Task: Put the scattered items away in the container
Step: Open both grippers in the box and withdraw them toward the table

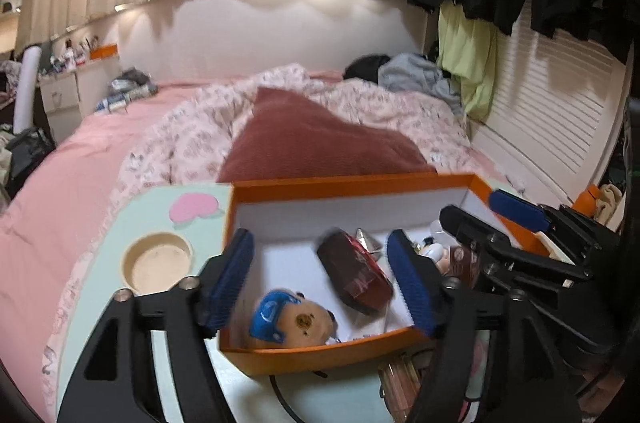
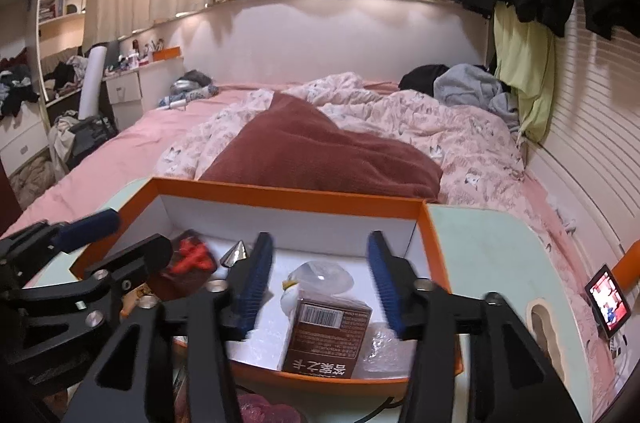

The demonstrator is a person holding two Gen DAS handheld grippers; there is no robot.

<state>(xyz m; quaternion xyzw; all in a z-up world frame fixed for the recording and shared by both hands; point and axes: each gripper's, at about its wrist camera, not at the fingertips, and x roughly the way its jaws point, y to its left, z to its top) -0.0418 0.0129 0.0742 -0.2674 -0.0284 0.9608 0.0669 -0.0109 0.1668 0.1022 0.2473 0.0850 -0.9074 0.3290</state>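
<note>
An orange box with a white inside stands on a pale green tray table on the bed. In it lie a small bear with a blue cap, a dark red pouch, a silver cone, a brown carton, a white figure with a clear dome and a clear wrapper. My left gripper is open and empty over the box's left half. My right gripper is open and empty over its right half.
The tray table has a round cup hole and a pink heart sticker. A small screen leans at the table's right edge. A cable and pinkish items lie in front of the box.
</note>
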